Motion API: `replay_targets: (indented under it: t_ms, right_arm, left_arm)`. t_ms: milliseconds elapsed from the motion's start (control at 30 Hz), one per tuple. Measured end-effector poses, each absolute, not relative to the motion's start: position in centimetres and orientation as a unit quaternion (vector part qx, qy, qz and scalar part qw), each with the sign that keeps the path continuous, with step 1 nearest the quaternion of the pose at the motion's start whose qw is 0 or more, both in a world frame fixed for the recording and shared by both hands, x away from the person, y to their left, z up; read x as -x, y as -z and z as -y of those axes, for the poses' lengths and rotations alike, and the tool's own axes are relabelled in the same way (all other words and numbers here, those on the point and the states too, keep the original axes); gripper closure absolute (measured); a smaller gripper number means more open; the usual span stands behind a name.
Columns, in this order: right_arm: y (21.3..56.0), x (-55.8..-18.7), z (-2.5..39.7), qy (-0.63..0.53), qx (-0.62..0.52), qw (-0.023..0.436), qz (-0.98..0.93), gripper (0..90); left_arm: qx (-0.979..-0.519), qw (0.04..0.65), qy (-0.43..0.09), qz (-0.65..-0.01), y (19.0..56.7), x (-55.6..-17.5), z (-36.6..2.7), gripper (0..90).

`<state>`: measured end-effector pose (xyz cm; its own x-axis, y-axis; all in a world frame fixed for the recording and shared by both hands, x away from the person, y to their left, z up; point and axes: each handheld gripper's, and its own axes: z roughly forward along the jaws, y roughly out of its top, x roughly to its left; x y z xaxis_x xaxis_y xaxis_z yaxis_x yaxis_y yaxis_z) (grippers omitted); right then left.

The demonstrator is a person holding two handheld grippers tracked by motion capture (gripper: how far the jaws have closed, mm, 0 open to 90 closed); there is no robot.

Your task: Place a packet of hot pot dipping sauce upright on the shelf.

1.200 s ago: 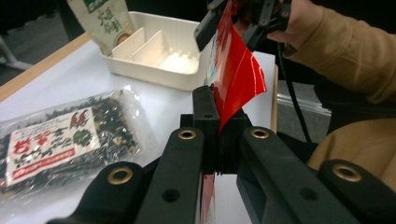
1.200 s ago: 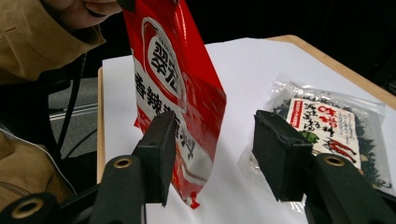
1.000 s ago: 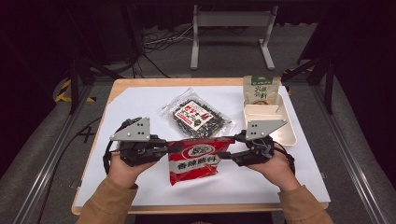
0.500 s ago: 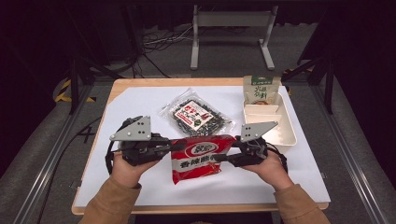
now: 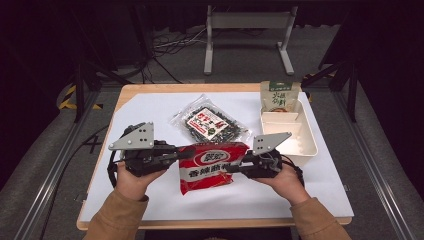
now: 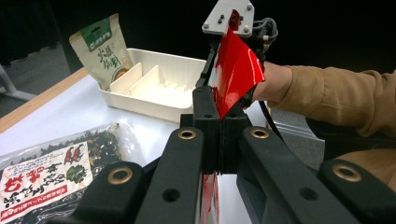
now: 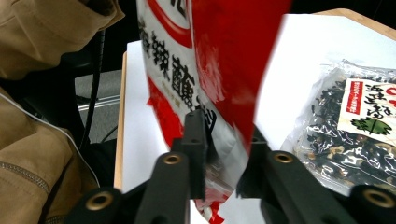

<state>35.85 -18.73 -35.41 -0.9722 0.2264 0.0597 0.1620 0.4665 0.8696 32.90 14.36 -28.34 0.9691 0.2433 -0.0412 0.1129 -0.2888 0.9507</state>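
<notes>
Grippers are seen at both ends of a glossy red snack packet with white lettering [image 5: 212,165], which is held up off the white-covered wooden table [image 5: 150,112] near its front edge. The left gripper [image 5: 172,154] is clenched on the packet's left edge; in the left gripper view its black jaws are pressed together with the red film pinched between them. The right gripper [image 5: 239,167] is clamped on the opposite edge, the packet's lower corner being caught between its jaws in the right gripper view. A clear bag of dark dried food with a red and white label [image 5: 210,122] is laid flat just behind the packet. A cream plastic tray with dividers [image 5: 306,145] is placed at the right, and a green and beige pouch [image 5: 279,95] is propped in its far end.
</notes>
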Motion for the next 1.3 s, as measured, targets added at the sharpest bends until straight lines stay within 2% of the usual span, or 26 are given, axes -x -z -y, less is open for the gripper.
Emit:
replay_targets:
  t_ms: [167,533,633,700,767,800,833,867,900,1100,1300]
  right_arm:
    - [35.3,-35.6,18.5,-0.498,-0.101,0.037,-0.861,85.7]
    - [34.4,-35.0,18.5,-0.487,-0.111,0.030,-0.865,87.3]
    - [34.0,-34.9,18.5,-0.485,-0.109,0.023,-0.868,87.5]
    - [33.9,-34.8,18.6,-0.483,-0.110,0.023,-0.868,87.6]
    - [33.7,-34.8,18.7,-0.482,-0.109,0.025,-0.869,87.7]
    - [33.5,-34.7,18.8,-0.482,-0.112,0.031,-0.868,87.7]
    - [33.5,-34.7,18.8,-0.482,-0.112,0.031,-0.868,87.7]
    - [33.4,-34.7,18.9,-0.483,-0.112,0.033,-0.868,87.7]
    - [33.1,-34.8,19.3,-0.484,-0.116,0.037,-0.866,87.6]
    - [32.5,-34.9,20.0,-0.484,-0.118,0.047,-0.866,87.6]
    - [30.9,-35.3,21.4,-0.478,-0.125,0.073,-0.866,87.6]
  left_arm:
    - [-0.800,0.586,-0.058,-0.115,28.4,-33.1,-14.7,89.0]
    - [-0.794,0.594,-0.053,-0.123,28.5,-33.4,-15.1,88.2]
    - [-0.792,0.595,-0.052,-0.129,28.6,-33.6,-15.2,85.3]
    - [-0.790,0.596,-0.051,-0.135,28.7,-33.8,-15.3,81.8]
    - [-0.790,0.592,-0.056,-0.149,28.8,-34.0,-15.4,70.1]
    - [-0.789,0.592,-0.055,-0.158,29.0,-34.2,-15.5,60.8]
    - [-0.789,0.592,-0.055,-0.158,29.0,-34.2,-15.5,57.1]
    - [-0.789,0.589,-0.058,-0.163,29.1,-34.3,-15.5,57.1]
    - [-0.793,0.583,-0.064,-0.166,29.4,-34.5,-15.6,48.2]
    - [-0.800,0.571,-0.057,-0.174,30.1,-35.0,-15.8,37.4]
    - [-0.802,0.562,-0.063,-0.190,31.2,-35.7,-16.6,31.8]
